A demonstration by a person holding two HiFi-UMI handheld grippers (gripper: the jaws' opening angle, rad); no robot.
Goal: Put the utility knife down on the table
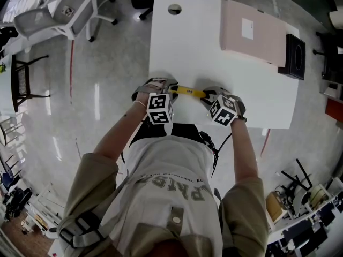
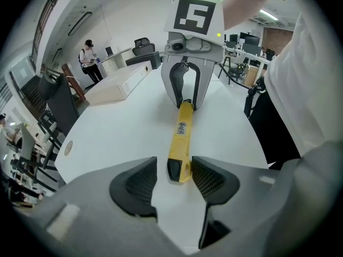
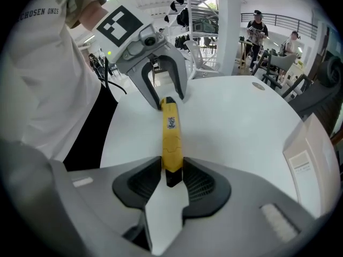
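Note:
A yellow utility knife [image 1: 187,91] with black ends lies along the near edge of the white table [image 1: 236,84], between my two grippers. My right gripper [image 3: 172,178] is shut on one black end of the knife [image 3: 171,135], both pads pressing its sides. My left gripper [image 2: 174,178] stands open around the other end of the knife [image 2: 181,138]; a gap shows at the left pad [image 2: 140,183], and the knife sits close to the other pad. In the head view the left gripper [image 1: 170,89] and right gripper [image 1: 207,98] face each other.
A flat pinkish box [image 1: 252,33] and a black box [image 1: 295,55] lie at the table's far right. A round cable hole [image 1: 174,8] is at the far edge. A white office chair [image 1: 64,15] stands on the floor to the left. People stand in the background.

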